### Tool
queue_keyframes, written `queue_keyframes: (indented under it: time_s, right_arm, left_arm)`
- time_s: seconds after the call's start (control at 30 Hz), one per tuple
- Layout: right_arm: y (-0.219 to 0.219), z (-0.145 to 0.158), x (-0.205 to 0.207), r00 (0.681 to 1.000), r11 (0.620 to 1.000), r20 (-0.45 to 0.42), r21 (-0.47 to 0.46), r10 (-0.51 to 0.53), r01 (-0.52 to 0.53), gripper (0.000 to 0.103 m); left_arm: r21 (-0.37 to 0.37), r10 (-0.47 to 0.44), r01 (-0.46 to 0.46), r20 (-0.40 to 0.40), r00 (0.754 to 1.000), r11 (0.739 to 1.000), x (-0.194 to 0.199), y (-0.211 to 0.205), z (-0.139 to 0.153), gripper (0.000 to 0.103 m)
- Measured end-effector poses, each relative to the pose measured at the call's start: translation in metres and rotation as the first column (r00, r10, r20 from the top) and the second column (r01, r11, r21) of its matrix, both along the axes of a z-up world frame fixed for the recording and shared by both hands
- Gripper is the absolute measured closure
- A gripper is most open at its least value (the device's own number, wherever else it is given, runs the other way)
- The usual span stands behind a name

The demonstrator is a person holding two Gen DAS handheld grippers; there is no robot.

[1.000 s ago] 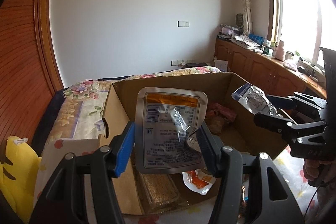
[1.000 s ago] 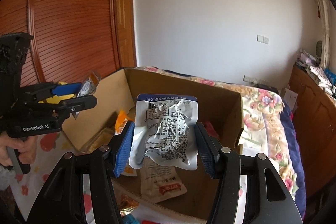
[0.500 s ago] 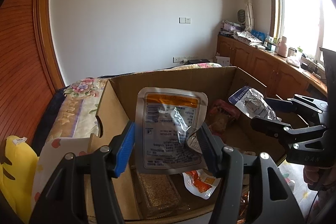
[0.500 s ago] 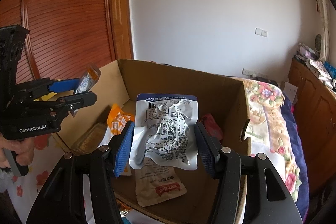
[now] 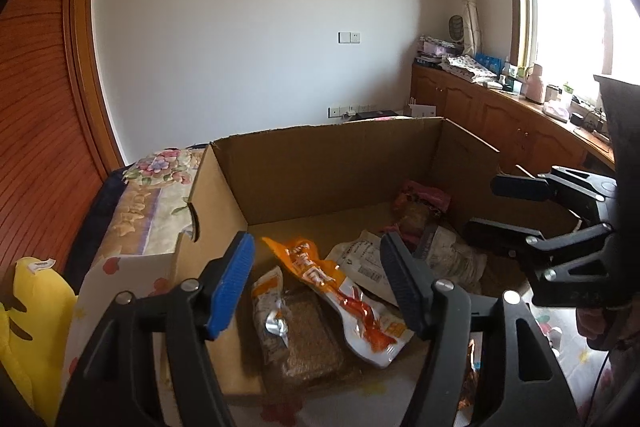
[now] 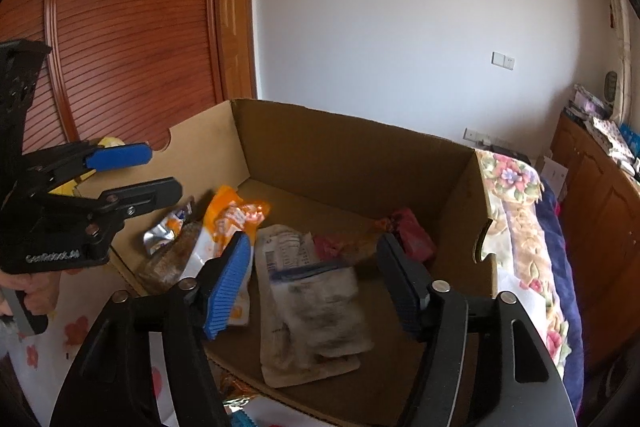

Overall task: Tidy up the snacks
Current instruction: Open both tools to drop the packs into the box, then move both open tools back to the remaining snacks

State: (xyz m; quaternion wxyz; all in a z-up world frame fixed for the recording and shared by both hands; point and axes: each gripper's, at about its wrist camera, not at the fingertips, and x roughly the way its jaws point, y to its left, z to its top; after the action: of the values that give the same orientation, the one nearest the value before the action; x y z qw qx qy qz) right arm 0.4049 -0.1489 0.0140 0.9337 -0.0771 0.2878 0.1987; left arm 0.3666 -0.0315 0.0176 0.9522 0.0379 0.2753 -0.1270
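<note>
An open cardboard box [image 5: 328,167] [image 6: 352,159] holds several snack packets. In the left wrist view an orange packet [image 5: 340,295] lies over a brown bar packet [image 5: 304,347], with a white packet [image 5: 452,259] and a red one [image 5: 420,195] further right. My left gripper [image 5: 316,287] is open and empty above the box's near left side; it also shows in the right wrist view [image 6: 136,175]. My right gripper [image 6: 316,283] is open and empty above a blurred white packet [image 6: 312,307]; it also shows in the left wrist view [image 5: 504,207].
The box stands on a floral cloth [image 5: 156,195] [image 6: 520,211]. A yellow plush toy [image 5: 24,327] lies at the left. Wooden cabinets [image 5: 500,131] run under the window at the right. A wooden wardrobe [image 6: 120,39] stands behind the box.
Both grippers opened and let go of their packets. The orange-topped packet and the blue-topped packet dropped into the box. Both grippers tilted down a little over it.
</note>
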Motion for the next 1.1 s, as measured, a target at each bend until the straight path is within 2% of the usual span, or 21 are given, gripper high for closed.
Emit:
queue_keyframes:
  time_s: [0.2,0.43,0.67,0.87,1.1]
  right_arm:
    - [-0.007,0.008,-0.013,1.0,1.0,-0.005,0.022,-0.01,0.01,0.032]
    - [-0.014,0.025,-0.047,0.999,0.999,0.01,-0.002,-0.033,0.033,0.032]
    - [-0.025,0.032,-0.086,0.999,0.999,0.002,-0.004,-0.043,0.043,0.032]
    - [-0.036,0.014,-0.111,0.997,0.998,-0.046,-0.007,-0.06,0.06,0.033]
    - [-0.041,-0.03,-0.112,0.986,0.996,-0.136,-0.029,-0.091,0.088,0.033]
  left_arm:
    - [0.01,-0.008,0.008,0.028,1.0,1.0,-0.029,0.008,0.01,0.036]
    - [0.02,-0.015,0.014,0.042,0.999,1.0,-0.067,0.018,0.017,0.036]
    - [0.018,-0.014,0.014,0.028,1.0,1.0,-0.1,0.028,0.009,0.036]
    - [0.032,-0.01,0.01,-0.004,1.0,0.999,-0.117,0.036,-0.014,0.036]
    - [0.032,-0.017,0.02,-0.092,0.996,0.999,-0.13,0.038,-0.051,0.036]
